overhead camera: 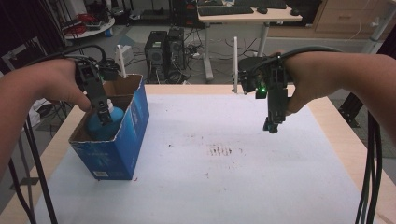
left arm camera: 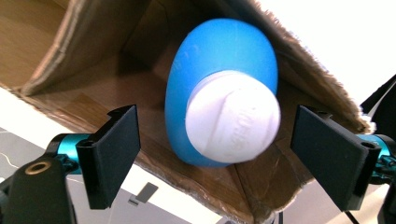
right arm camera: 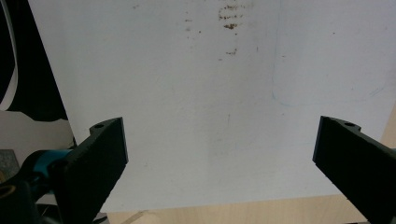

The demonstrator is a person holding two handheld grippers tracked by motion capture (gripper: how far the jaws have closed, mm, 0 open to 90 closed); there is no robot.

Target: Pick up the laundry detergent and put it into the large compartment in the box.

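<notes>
A person's two forearms are seen entering from the near edge of the high view, each hand w/ a black two-jaw gripper. The left gripper (overhead camera: 103, 114) is pointed down into an open-topped blue cardboard box with brown inner walls (overhead camera: 136, 126), which is stood on the left part of a white paper sheet (overhead camera: 224, 186) laid over a light wooden table (overhead camera: 343, 135).

Inside the box, a blue rounded plastic bottle with a white ribbed screw cap (overhead camera: 105, 125) is lodged, cap end up toward the gripper. In the left gripper view the bottle (left arm camera: 223, 93) is seen between the jaws, approx. centred, w/ clear gaps on both sides; the pads are not pressed on it. The jaws are parted moderately wide, nothing held. The box's frayed cardboard rim (left arm camera: 299, 70) is seen around the bottle.

The right gripper (overhead camera: 272, 126) is held above the sheet's right part, pointed down, well apart from the box. In the right gripper view its jaws are spread wide over the bare white sheet (right arm camera: 187, 93), nothing between them. Faint brown smudges (overhead camera: 225, 150) are marked near the sheet's centre.

Farther back, beyond the table: computer towers on the floor (overhead camera: 163, 49), tangled cables, and a desk w/ a keyboard (overhead camera: 232, 9).
</notes>
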